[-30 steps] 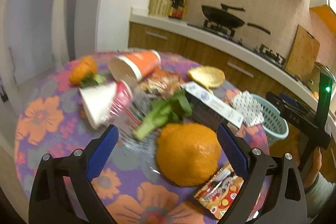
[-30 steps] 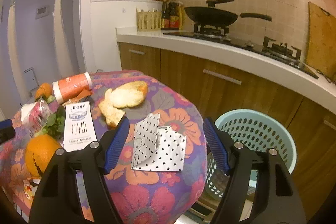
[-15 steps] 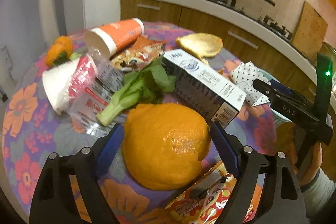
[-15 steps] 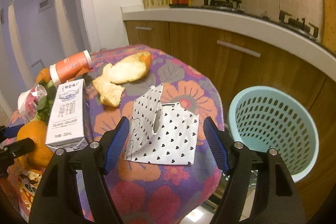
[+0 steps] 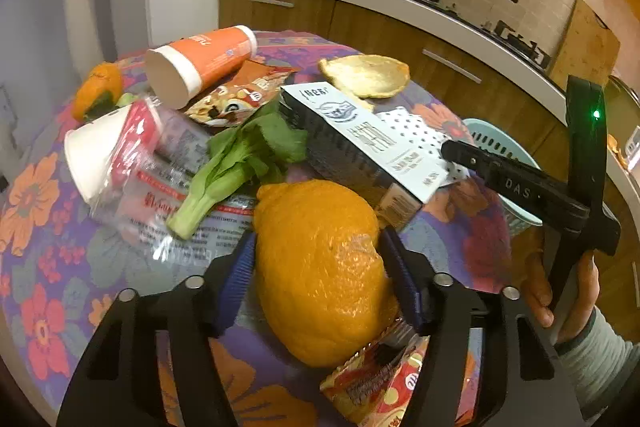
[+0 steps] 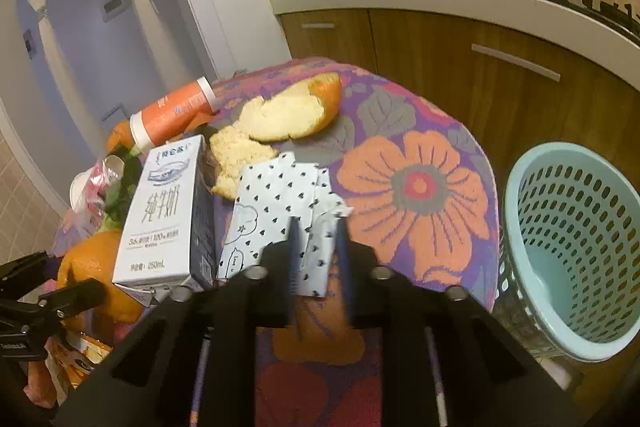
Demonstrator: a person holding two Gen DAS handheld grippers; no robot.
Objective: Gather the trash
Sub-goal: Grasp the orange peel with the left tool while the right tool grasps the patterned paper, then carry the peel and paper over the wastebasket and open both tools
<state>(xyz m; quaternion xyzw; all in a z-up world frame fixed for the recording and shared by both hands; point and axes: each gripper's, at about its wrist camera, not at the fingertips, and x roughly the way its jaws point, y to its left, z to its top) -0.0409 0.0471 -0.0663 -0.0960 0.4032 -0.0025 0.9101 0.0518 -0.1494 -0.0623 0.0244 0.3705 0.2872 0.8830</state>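
My left gripper (image 5: 320,267) is shut on a large orange citrus fruit (image 5: 320,267) lying on the floral table (image 5: 32,227); the blue pads press its two sides. My right gripper (image 6: 318,247) is shut on the near edge of a white heart-patterned paper bag (image 6: 276,203) beside a milk carton (image 6: 164,211). The light blue trash basket (image 6: 576,251) stands on the floor to the right of the table. The right gripper also shows in the left wrist view (image 5: 452,151).
Around lie an orange paper cup (image 5: 200,63), a white cup (image 5: 88,155), a clear plastic wrapper (image 5: 160,167), a green vegetable (image 5: 236,167), snack packets (image 5: 380,379), citrus peel (image 6: 288,111) and a small orange (image 5: 96,87). Kitchen counter and cabinets (image 6: 480,67) stand behind.
The left gripper closed in on the big citrus fruit and gripped it. The right gripper moved down onto the paper bag and shut on its edge.
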